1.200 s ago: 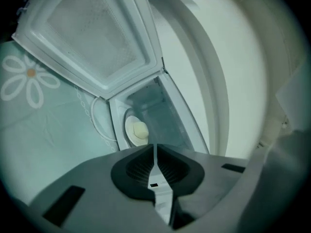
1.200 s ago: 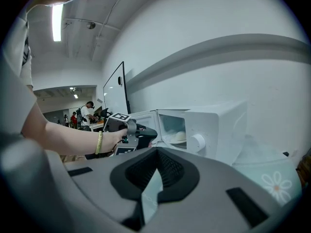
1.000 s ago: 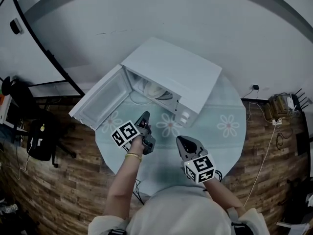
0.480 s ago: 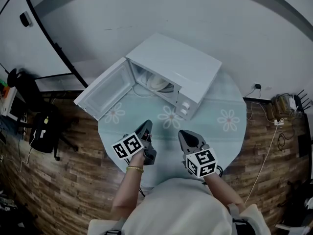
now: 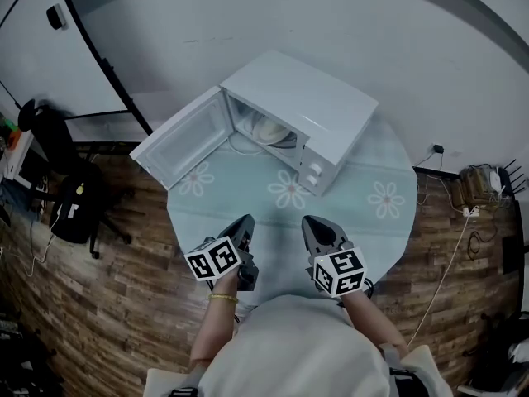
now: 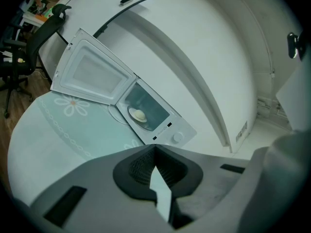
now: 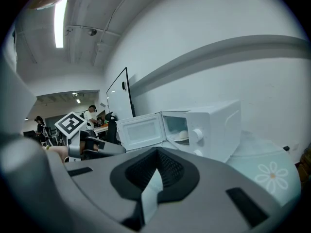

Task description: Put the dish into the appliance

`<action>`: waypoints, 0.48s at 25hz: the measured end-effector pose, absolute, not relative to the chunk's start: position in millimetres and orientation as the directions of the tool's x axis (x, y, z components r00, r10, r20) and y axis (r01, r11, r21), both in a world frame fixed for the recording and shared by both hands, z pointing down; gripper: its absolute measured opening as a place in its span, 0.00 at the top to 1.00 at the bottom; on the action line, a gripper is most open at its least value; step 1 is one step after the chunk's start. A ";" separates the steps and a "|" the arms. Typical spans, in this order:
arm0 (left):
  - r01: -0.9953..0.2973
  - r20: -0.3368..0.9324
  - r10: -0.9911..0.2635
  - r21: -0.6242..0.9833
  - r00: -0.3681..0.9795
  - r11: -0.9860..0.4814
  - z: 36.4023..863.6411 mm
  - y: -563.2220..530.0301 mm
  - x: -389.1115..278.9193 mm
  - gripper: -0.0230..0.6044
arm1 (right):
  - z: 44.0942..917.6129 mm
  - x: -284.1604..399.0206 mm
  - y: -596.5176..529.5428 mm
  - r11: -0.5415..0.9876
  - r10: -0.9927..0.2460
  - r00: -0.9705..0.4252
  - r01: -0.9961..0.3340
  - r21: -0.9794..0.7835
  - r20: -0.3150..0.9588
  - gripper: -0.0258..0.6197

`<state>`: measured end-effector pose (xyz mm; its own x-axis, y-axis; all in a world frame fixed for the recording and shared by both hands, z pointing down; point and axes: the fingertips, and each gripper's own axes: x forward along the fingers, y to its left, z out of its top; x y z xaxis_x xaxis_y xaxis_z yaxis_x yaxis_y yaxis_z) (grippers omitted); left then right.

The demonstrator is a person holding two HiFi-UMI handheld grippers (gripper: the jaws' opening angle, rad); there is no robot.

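Pulled back to the round table's (image 5: 248,190) near edge, the left gripper (image 5: 245,224) has its jaws together, empty. Beyond, the dish (image 5: 269,129) sits inside the open microwave (image 5: 310,110), so the task looks done; the right gripper (image 5: 310,222), also withdrawn, is closed and empty.

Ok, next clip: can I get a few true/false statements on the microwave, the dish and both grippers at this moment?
1. The microwave has its door open. True.
2. The dish lies on the table outside the microwave. False: it sits inside the microwave.
3. The left gripper holds the dish. False: its jaws are together on nothing.
4. The right gripper is shut and empty. True.
5. Both grippers reach into the microwave. False: they hang over the table's near edge, apart from it.
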<state>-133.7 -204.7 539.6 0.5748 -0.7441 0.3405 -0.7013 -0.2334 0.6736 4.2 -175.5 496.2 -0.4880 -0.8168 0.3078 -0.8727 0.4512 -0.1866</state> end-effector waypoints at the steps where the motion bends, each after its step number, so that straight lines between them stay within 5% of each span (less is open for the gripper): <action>1: -0.708 0.350 -0.742 0.668 0.572 -0.230 541.7 -201.0 -135.8 0.95 | 496.4 3.8 -173.9 0.451 -0.816 -0.489 -0.872 -0.189 0.307 0.95; 12: -0.720 0.391 -0.720 0.659 0.573 -0.215 555.9 -170.6 -144.9 0.95 | 501.1 -1.2 -158.2 0.465 -0.801 -0.500 -0.866 -0.185 0.328 0.95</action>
<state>-144.9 -170.6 555.9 0.5735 -0.7197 0.3913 -0.7202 -0.2154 0.6595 -1.2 -158.2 501.1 -0.5002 -0.8014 0.3281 -0.8659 0.4646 -0.1854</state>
